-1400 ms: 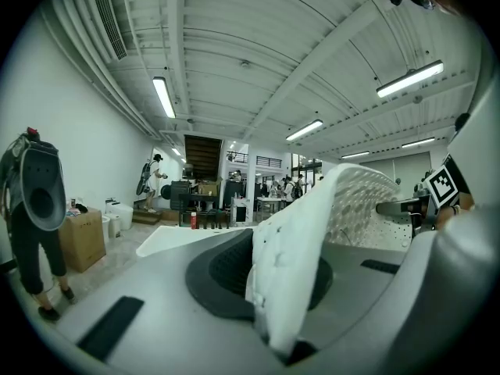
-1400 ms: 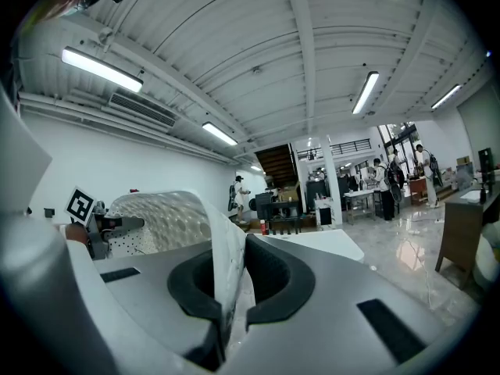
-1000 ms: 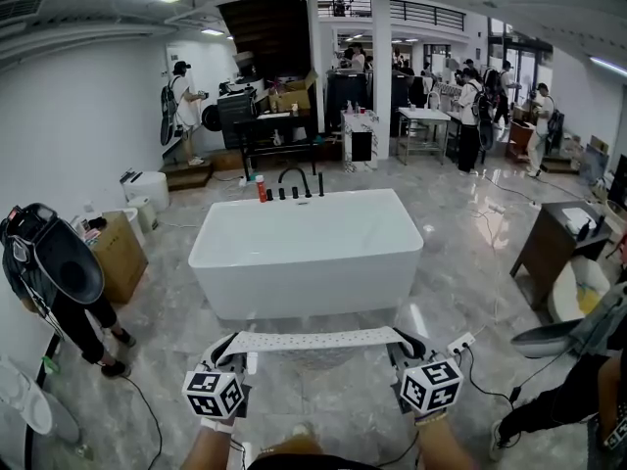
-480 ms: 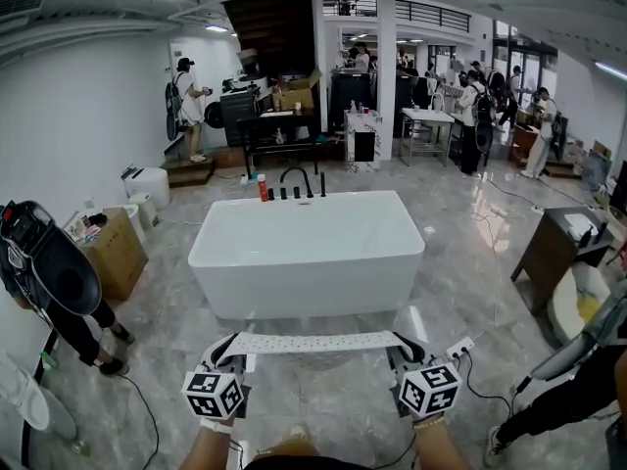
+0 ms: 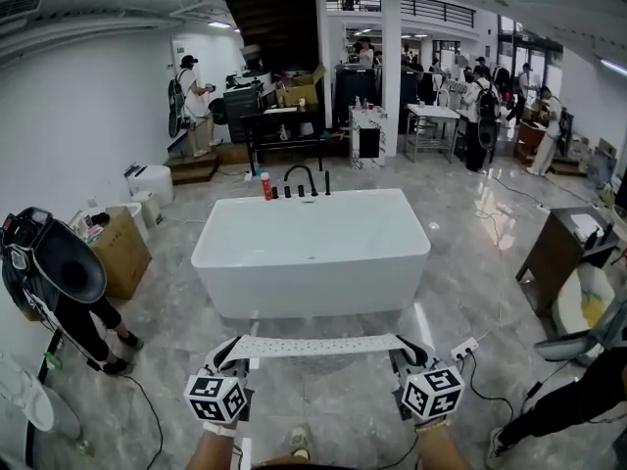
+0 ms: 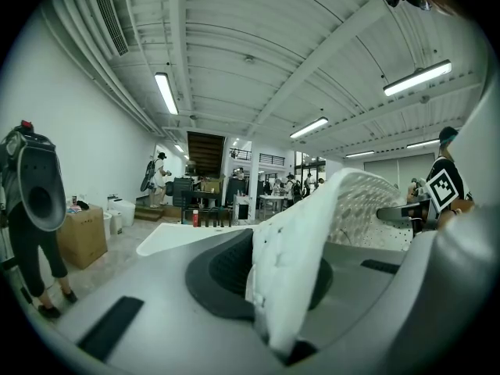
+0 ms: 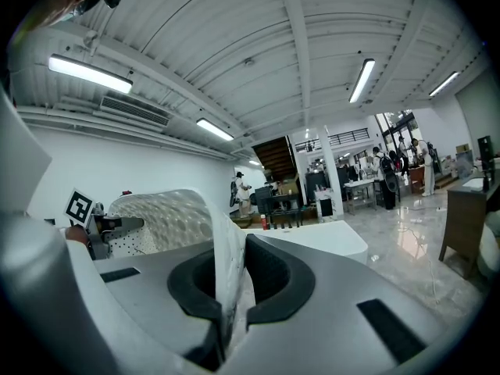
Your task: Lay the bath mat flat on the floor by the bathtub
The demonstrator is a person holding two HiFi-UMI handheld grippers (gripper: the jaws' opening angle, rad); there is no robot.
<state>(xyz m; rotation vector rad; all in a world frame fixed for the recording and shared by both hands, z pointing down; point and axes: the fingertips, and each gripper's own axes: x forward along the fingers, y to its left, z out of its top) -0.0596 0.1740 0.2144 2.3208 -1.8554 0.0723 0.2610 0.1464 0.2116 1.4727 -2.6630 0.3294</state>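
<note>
**Mat held taut, just short of the bathtub**

Head view: the bath mat point(image 5: 318, 345) hangs as a stretched white strip above the floor point(image 5: 333, 399). It is on the near side of the bathtub point(image 5: 312, 253), parallel to its long wall, and has not touched down. My left gripper point(image 5: 235, 351) pinches one short end and my right gripper point(image 5: 404, 349) the other.

Left gripper view: my jaws are clamped hard on a bunched fold of mat point(image 6: 293, 256), which bulges up and arcs away toward the other claw.

Right gripper view: these jaws are pressed onto a thin edge of mat point(image 7: 225, 256), with the bathtub beyond.

The mat looks light, soft and perforated, and it bends freely. I judge it will sag or curl once it goes slack. The short ends are the right hold, kept pulled apart while I lower it beside the bathtub.
</note>
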